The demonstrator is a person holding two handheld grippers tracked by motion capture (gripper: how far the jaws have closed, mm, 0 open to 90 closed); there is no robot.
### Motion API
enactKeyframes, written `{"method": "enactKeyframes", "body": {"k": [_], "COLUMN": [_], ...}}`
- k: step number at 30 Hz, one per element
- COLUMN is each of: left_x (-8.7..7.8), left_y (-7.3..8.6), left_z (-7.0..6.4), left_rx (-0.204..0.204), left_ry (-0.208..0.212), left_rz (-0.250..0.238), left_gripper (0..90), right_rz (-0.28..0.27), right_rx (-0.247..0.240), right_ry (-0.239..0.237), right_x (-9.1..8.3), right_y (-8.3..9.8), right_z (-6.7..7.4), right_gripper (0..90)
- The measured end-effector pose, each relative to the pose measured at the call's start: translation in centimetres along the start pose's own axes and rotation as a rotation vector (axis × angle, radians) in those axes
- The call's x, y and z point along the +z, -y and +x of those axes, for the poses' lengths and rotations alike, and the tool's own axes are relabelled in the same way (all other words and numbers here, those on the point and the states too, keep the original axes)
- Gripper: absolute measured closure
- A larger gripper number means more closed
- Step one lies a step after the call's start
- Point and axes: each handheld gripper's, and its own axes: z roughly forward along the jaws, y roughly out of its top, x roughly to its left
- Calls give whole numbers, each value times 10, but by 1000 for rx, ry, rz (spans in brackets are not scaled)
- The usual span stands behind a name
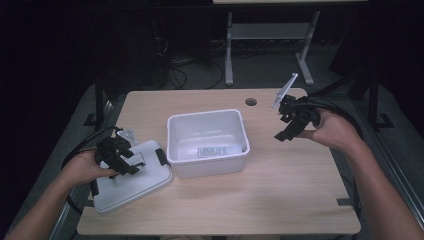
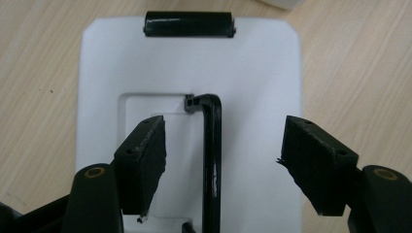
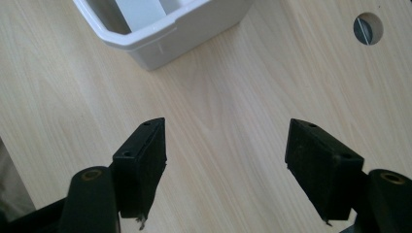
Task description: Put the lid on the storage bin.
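A white plastic bin (image 1: 208,142) stands open at the table's middle, with a label on its floor. Its white lid (image 1: 131,177) lies flat to the left of it, with a black clip (image 1: 162,156) at one end and a thin black handle (image 2: 212,160) in a recess. My left gripper (image 1: 125,162) hovers over the lid, open, its jaws either side of that handle without touching it (image 2: 221,167). My right gripper (image 1: 285,134) hangs open to the right of the bin over bare wood (image 3: 226,165). The bin's corner (image 3: 160,36) lies ahead of it.
A round cable hole (image 1: 251,102) sits near the table's far edge, also seen from the right gripper (image 3: 368,28). Cables trail from both grippers off the table's sides. A white table frame (image 1: 270,45) and dark floor lie beyond the far edge.
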Motion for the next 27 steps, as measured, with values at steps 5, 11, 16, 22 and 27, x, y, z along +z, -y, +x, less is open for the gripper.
{"method": "enactKeyframes", "body": {"k": [5,11,16,22,27], "left_x": [4,8,11,12,14], "left_y": [3,5,7,7,7], "left_z": [0,0,1,1,1], "left_rx": [3,5,8,10,18], "left_ry": [-8,-15,-16,-24,-22], "left_rz": [24,35,46,53,60], "left_gripper": [333,355,382,411,437], "right_rz": [-5,-6,-8,-13,-19], "right_rx": [16,29,42,61,76], "right_ry": [-2,-8,-7,-10,-12], "right_x": [3,7,10,17,22], "right_y": [7,14,20,31,38], "right_z": [-1,-2,-2,-2,-1], "right_gripper": [299,299,298,292,290]}}
